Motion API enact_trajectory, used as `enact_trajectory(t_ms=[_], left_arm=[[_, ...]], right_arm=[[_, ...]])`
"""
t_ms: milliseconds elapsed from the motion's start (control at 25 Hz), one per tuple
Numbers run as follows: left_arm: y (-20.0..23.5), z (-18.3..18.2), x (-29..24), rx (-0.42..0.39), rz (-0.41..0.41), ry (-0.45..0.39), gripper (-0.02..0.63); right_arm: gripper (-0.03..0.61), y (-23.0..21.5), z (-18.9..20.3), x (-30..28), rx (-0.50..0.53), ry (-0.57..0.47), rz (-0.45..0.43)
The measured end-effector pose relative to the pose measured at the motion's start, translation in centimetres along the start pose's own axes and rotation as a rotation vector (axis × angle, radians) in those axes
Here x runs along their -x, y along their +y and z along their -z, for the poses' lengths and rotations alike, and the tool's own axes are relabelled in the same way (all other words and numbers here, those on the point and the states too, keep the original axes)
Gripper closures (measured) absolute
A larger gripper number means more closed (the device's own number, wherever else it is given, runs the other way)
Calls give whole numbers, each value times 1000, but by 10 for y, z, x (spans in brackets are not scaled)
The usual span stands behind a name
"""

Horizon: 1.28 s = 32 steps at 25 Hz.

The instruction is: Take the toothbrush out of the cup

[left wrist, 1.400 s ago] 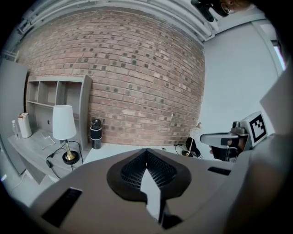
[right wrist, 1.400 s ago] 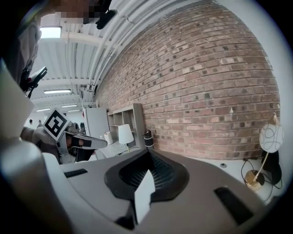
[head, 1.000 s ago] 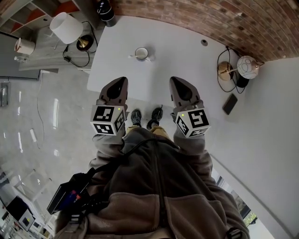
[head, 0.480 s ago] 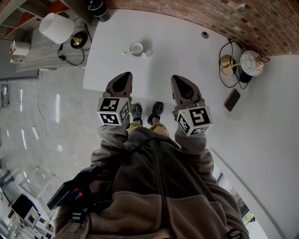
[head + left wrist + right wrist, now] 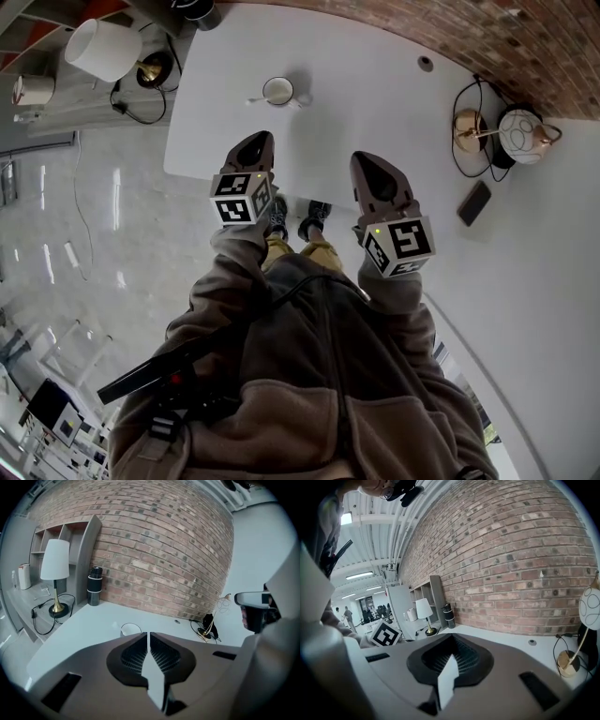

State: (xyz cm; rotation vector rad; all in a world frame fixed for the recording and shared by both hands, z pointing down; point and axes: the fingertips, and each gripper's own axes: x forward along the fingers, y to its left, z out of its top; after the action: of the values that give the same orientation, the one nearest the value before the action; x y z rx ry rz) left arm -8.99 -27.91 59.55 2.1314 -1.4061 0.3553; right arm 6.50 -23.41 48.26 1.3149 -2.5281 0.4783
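A white cup (image 5: 278, 90) stands on the white table (image 5: 375, 103), toward its far side. A pale toothbrush (image 5: 254, 99) leans out of the cup to the left. In the left gripper view the cup (image 5: 131, 629) shows just beyond my jaws, with the toothbrush (image 5: 115, 624) faint at its left rim. My left gripper (image 5: 255, 141) (image 5: 148, 635) hovers over the table's near edge, a short way in front of the cup, shut and empty. My right gripper (image 5: 367, 161) (image 5: 451, 643) is further right, level with it, also shut and empty.
A white-shaded lamp (image 5: 101, 47) stands on a side shelf at far left, and a black cylinder (image 5: 199, 11) on the table's far left corner. A brass globe lamp (image 5: 525, 136) and a dark phone (image 5: 474, 202) lie at right. A brick wall runs behind.
My left gripper has moved forward over the table toward the cup. The right gripper has stayed nearly where it was. Both remain shut.
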Motion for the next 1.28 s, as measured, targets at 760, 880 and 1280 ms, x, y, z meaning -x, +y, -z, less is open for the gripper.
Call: enact_trajectory(t_ms=[760,880,1280], left_arm=[[50,26,-81,307,-98,-104,526],[58,24,-90,349,-145,-150,526],[72,21,-106,366,-241,-183,526]], right_arm=[[577,-29,24,-13,-21,86,9],[577,-31,28,-11,-23,98,10],[577,-39,38,-4,-25,128,14]])
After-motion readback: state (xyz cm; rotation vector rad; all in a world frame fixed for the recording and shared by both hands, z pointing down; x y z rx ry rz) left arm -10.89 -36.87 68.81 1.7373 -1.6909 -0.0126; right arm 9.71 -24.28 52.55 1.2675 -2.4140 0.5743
